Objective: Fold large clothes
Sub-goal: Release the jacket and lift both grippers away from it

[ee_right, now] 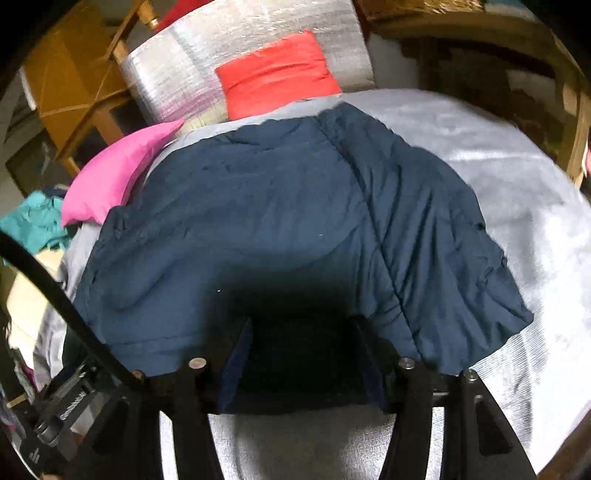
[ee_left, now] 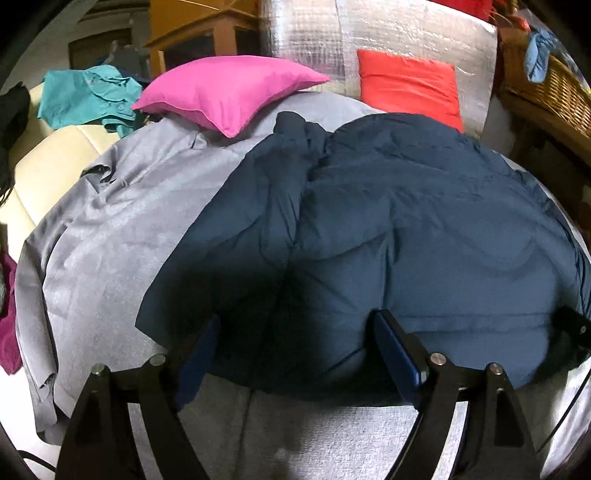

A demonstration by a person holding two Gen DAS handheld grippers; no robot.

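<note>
Left gripper [ee_left: 295, 354]: its fingers stand wide apart over the near hem of the garment, gripping nothing; a dark shadow lies between them.
Right gripper [ee_right: 303, 354]: its fingers are also spread wide, empty, with the near hem lying between them.
Navy garment [ee_left: 388, 229]: spread out ahead of both pairs of fingers on the grey cover, creased, with a bunched ridge running away from the left fingers; its near edge reaches the fingertips.
Grey cover [ee_left: 110, 240]: lies under the garment and reaches out to the left of the left fingers.
Pink cushion [ee_left: 225, 92]: beyond the garment, ahead and to the left.
Red cushion [ee_left: 410, 85]: beyond the garment's far edge, leaning against a silver padded backrest [ee_left: 406, 33].
Teal cloth [ee_left: 88, 96]: crumpled, far left of the pink cushion.
Wicker basket [ee_left: 546, 88]: far right of the left fingers.
</note>
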